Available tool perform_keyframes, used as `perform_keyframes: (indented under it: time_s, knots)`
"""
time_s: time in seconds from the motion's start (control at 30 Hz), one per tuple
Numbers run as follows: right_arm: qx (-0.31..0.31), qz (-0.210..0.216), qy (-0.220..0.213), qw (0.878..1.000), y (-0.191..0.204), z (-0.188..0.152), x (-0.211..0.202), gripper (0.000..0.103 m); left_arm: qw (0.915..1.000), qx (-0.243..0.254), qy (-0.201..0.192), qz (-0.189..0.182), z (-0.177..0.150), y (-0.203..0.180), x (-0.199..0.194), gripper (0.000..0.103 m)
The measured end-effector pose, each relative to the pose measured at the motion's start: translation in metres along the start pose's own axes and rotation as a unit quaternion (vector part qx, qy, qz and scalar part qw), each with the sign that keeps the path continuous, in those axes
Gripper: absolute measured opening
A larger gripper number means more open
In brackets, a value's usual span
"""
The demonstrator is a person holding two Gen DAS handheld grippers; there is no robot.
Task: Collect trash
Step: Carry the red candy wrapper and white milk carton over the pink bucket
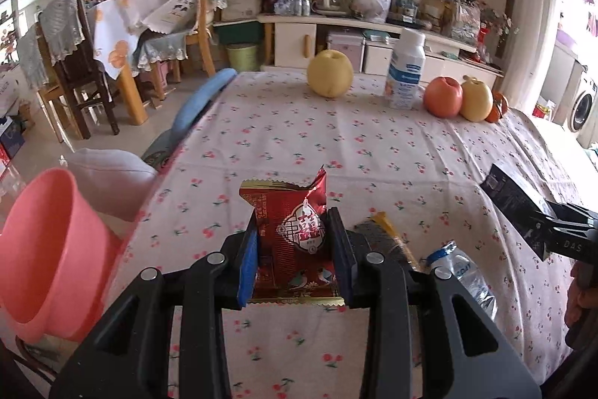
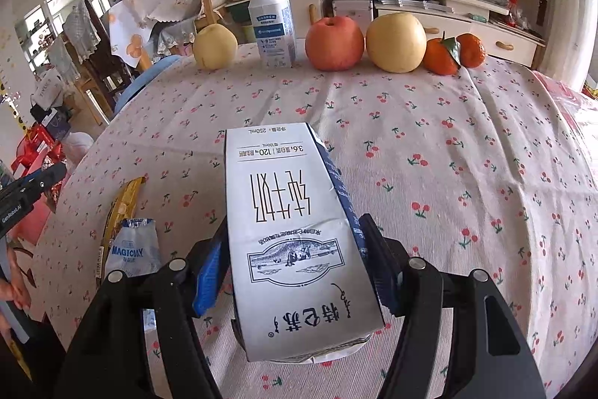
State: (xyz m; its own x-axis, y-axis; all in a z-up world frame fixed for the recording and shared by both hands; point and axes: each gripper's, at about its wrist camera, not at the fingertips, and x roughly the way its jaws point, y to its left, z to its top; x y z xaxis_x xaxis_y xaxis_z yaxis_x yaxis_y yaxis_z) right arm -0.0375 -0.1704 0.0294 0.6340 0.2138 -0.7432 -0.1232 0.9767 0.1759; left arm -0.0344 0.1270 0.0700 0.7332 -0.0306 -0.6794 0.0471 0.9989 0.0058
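My left gripper (image 1: 293, 223) is shut on a red snack wrapper (image 1: 284, 200), held above the cherry-print tablecloth (image 1: 336, 144). A pink bin (image 1: 48, 249) stands off the table's left edge, below and left of that gripper. My right gripper (image 2: 295, 227) is shut on a white milk carton (image 2: 287, 197), its pads pressing both sides; the carton's dark side (image 1: 512, 193) shows at the right of the left wrist view. A yellow wrapper (image 2: 123, 208) and a blue-white wrapper (image 2: 132, 245) lie on the cloth between the two grippers.
Along the table's far edge stand a pear (image 2: 214, 45), a white bottle (image 2: 272, 21), an apple (image 2: 333, 42), a second pear (image 2: 395, 42) and two tangerines (image 2: 441, 57). A blue-cushioned chair (image 1: 202, 100) sits by the left edge.
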Motion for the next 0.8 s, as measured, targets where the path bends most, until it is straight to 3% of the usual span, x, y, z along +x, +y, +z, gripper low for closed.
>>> perform_keyframes:
  time_s: [0.33, 0.8]
  knots:
    - [0.021, 0.007, -0.014, 1.0, 0.007, -0.006, -0.016, 0.066, 0.9994, -0.006, -0.021, 0.026, -0.002, 0.027, -0.013, 0.036]
    - [0.033, 0.053, -0.033, 0.998, 0.046, -0.008, -0.035, 0.066, 0.9975, -0.02, -0.044, 0.051, 0.001, 0.069, -0.028, 0.036]
